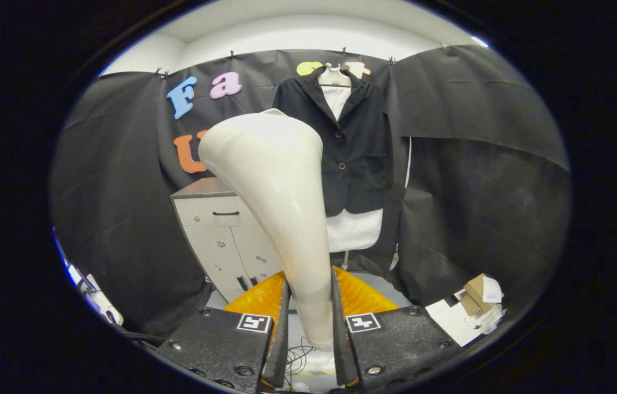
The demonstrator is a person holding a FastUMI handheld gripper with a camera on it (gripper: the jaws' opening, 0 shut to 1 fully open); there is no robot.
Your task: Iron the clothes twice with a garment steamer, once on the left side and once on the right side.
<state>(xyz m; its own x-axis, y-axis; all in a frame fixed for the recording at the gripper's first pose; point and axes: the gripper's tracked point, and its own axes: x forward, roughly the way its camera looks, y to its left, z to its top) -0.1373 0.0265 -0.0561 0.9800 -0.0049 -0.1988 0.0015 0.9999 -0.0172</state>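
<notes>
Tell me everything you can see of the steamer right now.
The garment steamer is cream-white, smooth and glossy like plastic. Its narrow handle sits clamped between both fingers of the tool, widening upward into a broad flared head tilted left. It is held up in the air, short of the dark jacket hanging beyond it. A thin cable shows beneath the handle.

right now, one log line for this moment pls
gripper: shut on steamer handle | steamer head: raised, short of jacket | jacket: hanging on booth wall, beside cabinet
</notes>
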